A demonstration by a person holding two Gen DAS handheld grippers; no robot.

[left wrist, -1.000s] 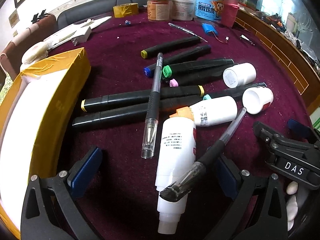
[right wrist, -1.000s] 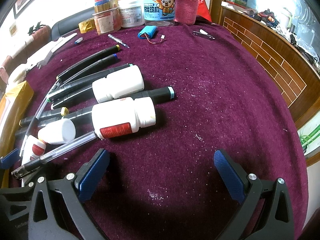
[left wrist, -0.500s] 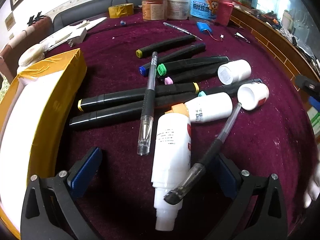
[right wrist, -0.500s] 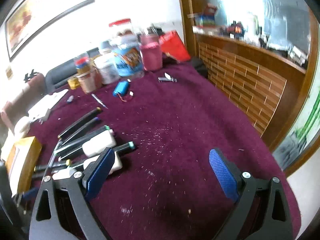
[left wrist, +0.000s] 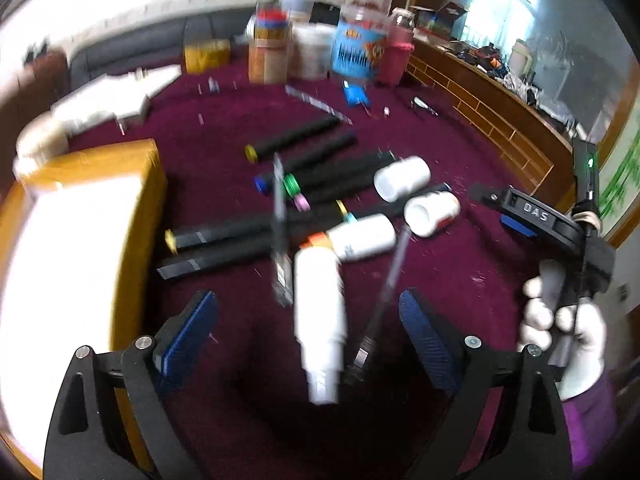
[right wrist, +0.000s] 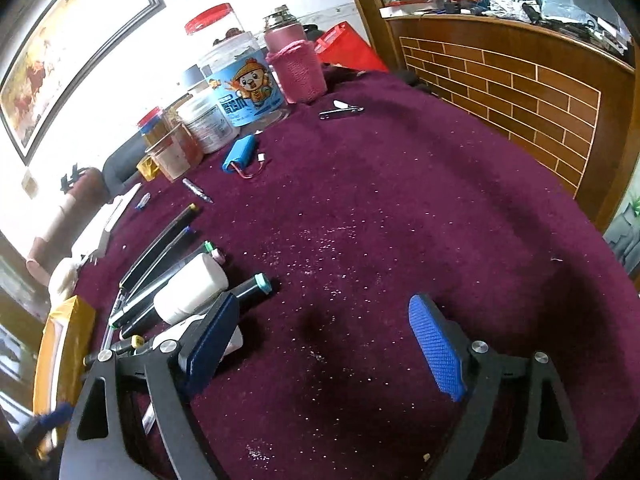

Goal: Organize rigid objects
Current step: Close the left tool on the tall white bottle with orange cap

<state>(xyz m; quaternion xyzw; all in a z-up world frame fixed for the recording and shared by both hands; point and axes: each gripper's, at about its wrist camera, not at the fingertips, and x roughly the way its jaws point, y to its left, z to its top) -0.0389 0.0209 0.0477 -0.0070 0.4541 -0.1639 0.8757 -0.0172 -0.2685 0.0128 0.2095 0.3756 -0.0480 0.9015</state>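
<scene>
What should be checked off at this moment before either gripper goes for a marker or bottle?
1. Left gripper empty: ok, jaws have just been closing, pads clear of the long white bottle between them.
2. Right gripper empty: ok, jaws have just been closing over bare cloth.
3. Yellow box reachable: ok, left of the markers.
4. Left view sharp: not ok, blurred.
5. Pen free: not ok, it leans across the bottle.

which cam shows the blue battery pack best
The right wrist view: the blue battery pack is sharp there, its red wires showing, lying on the maroon cloth. In the left wrist view it is a small blur near the jars.
</scene>
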